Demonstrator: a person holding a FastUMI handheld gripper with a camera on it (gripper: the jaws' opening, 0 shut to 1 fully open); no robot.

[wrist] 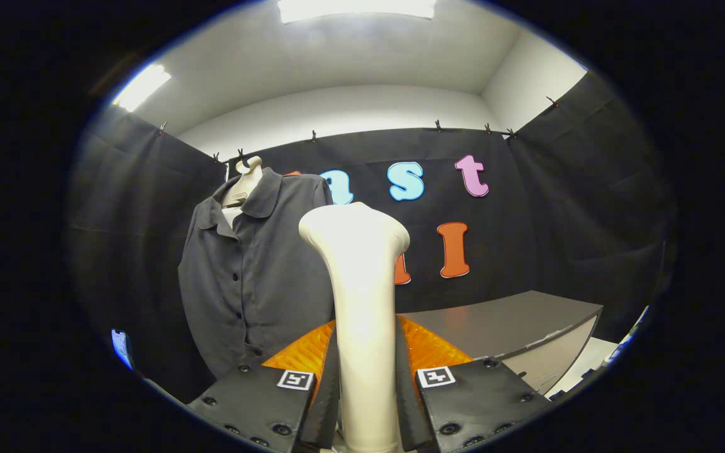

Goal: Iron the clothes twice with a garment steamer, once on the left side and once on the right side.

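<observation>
The gripper clamped both fingers on the steamer, holding it upright, head raised toward the hanging shirt, ready for pass 1.

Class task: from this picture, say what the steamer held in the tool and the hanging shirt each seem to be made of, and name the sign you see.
Garment steamer, clamped in the tool: likely moulded plastic, cream with a smooth, soft sheen and no seams.
Shirt: woven cloth, matte dark grey; it drapes in soft folds and has a collar and buttons. The exact fibre cannot be told.
</observation>
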